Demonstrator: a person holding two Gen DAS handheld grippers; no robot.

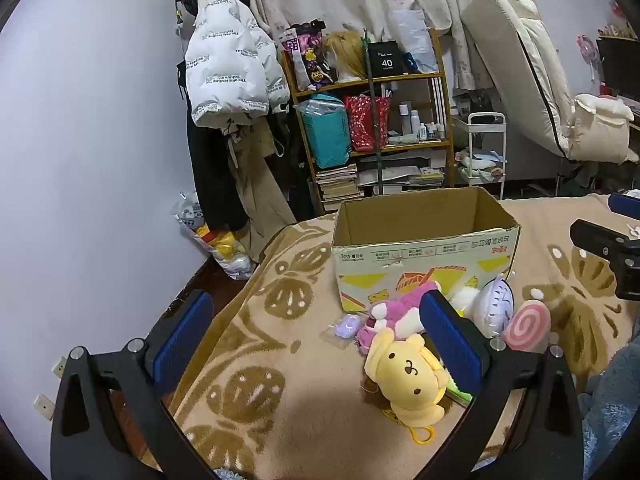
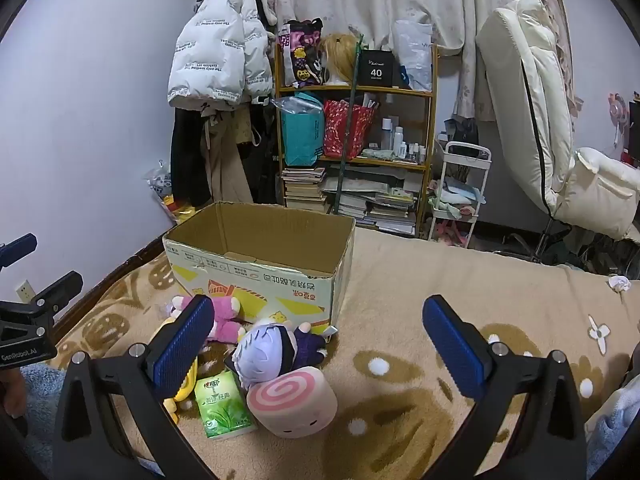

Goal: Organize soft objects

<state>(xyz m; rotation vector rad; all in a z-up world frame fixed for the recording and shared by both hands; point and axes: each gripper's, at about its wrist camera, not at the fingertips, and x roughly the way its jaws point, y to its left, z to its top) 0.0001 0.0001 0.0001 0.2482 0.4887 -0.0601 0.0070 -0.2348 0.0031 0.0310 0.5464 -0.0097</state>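
Observation:
An open cardboard box (image 1: 424,248) (image 2: 260,264) stands on the patterned blanket. In front of it lie soft toys: a yellow dog plush (image 1: 408,376), a pink bear plush (image 1: 396,312) (image 2: 224,312), a white-haired doll (image 2: 276,346) (image 1: 496,308), and a pink-swirl roll cushion (image 2: 292,400) (image 1: 524,326). A green tissue pack (image 2: 222,404) lies beside the cushion. My left gripper (image 1: 316,338) is open, hovering over the blanket just left of the toys. My right gripper (image 2: 318,344) is open too, above the doll and cushion. Nothing is held.
A small lilac packet (image 1: 348,325) lies left of the toys. Beyond the bed stand a wooden shelf (image 2: 356,92) full of bags and books, a hanging white puffer jacket (image 1: 232,64), a white trolley (image 2: 460,192) and a leaning mattress (image 2: 528,100). A crumpled tissue (image 2: 619,282) sits at the right.

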